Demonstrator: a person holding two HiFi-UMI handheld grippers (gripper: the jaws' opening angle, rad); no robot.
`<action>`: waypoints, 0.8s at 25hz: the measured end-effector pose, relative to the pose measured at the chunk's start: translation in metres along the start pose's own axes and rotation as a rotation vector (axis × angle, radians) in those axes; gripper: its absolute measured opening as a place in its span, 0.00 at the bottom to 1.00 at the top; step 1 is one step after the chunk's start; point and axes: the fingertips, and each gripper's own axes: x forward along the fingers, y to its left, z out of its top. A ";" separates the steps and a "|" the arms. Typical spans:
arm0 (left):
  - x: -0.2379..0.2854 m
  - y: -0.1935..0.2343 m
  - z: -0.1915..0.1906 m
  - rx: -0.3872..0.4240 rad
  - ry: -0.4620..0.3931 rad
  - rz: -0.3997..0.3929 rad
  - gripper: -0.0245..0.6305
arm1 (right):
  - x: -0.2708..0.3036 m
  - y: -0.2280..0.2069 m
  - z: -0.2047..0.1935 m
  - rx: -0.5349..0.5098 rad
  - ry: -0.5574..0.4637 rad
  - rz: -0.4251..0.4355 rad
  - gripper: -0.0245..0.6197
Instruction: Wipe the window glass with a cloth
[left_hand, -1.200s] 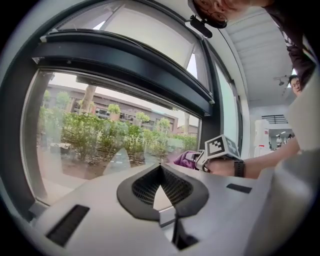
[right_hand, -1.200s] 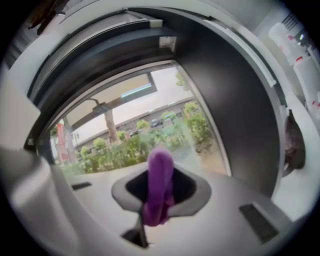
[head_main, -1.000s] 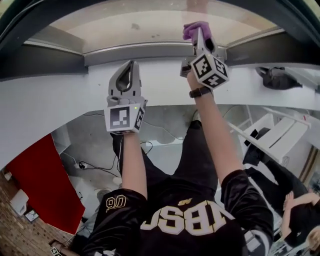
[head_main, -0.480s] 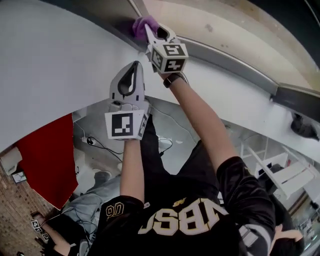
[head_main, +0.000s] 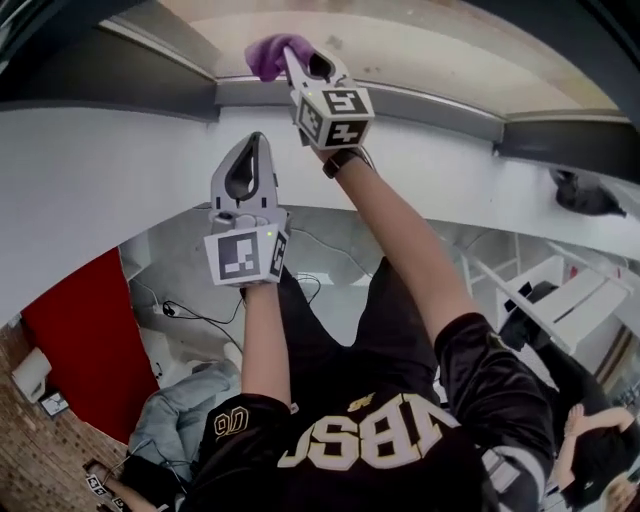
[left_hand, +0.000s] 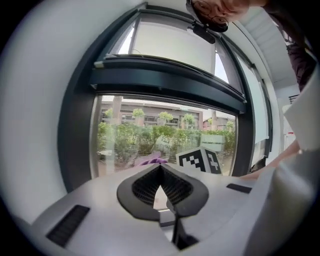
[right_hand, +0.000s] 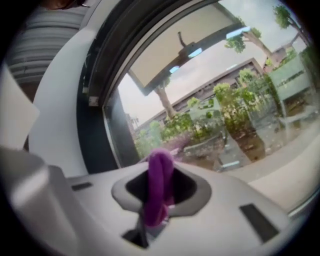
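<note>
Much of purple cloth (left_hand: 150, 161) hidden behind left gripper (left_hand: 161, 171), right gripper view blurred, contact with window glass (right_hand: 235, 90) unclear

"06" on black sleeve (head_main: 228, 425), jersey (head_main: 365, 440) lettering unclear

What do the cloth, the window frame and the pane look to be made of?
Cloth: soft purple fabric, possibly microfibre. It looks matte, and it folds and bunches between the jaws.
Window frame: dark and smooth, with a faint sheen and straight edges. Probably painted or coated metal, though plastic can't be ruled out.
Pane: clear glass. The shrubs and buildings outside show through it.
</note>
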 end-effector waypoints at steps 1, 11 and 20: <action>0.013 -0.027 -0.001 0.000 -0.001 -0.034 0.06 | -0.020 -0.030 0.006 -0.001 -0.003 -0.025 0.17; 0.082 -0.273 -0.021 -0.065 -0.009 -0.326 0.06 | -0.235 -0.310 0.067 0.019 -0.023 -0.426 0.17; 0.068 -0.294 -0.021 -0.039 -0.029 -0.350 0.06 | -0.321 -0.394 0.091 0.090 -0.070 -0.732 0.17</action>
